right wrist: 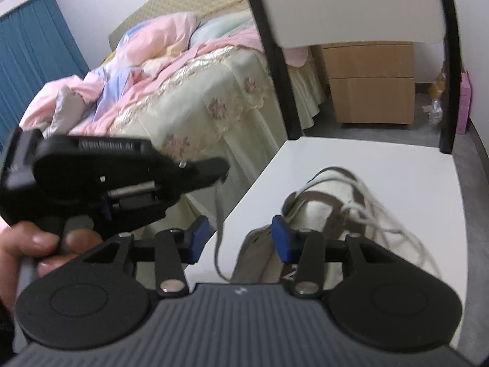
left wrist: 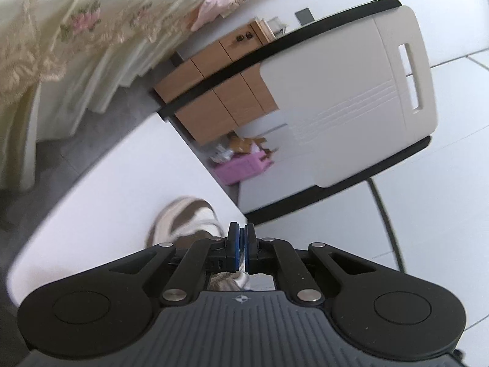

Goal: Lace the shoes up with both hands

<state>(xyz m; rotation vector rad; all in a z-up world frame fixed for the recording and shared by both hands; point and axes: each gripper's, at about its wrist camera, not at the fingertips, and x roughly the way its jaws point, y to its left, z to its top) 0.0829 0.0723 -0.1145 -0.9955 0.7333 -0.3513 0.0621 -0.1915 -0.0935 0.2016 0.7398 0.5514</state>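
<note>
The left gripper (left wrist: 242,249) is sitting clenched, its blue pads pressed together on a thin strip, and a pale lace (right wrist: 217,232) is trailing down from its tip in the right wrist view, so it is gripping that lace. A hand (right wrist: 27,253) is wrapping the left gripper's handle. The right gripper (right wrist: 240,238) is standing released, jaws well apart with nothing pressed between the pads; the lace is hanging in the gap nearer the left pad, and the heel end of the shoe is lying just behind the right pad.

The shoe (right wrist: 333,214), cream with brown strips, is resting on the white table (right wrist: 397,165), with loose laces (right wrist: 385,223) sprawling over its top toward the table's right side. In the left wrist view the shoe (left wrist: 186,220) is showing just beyond the closed tip, near the table's edge.

Taking the shoe as landmark: the table's left edge is running close beside it, and the left gripper is hovering out past that edge. Beyond the shoe, at the table's far edge, a chair (right wrist: 345,6) with a black frame and pale back is standing close, blocking that side. To the shoe's left, past the edge, a bed (right wrist: 171,91) with pink bedding is filling the room. Far behind the shoe a wooden cabinet (right wrist: 369,82) is standing, with a pink box (right wrist: 465,104) beside it. Bare tabletop is lying open to the shoe's right and far side.
</note>
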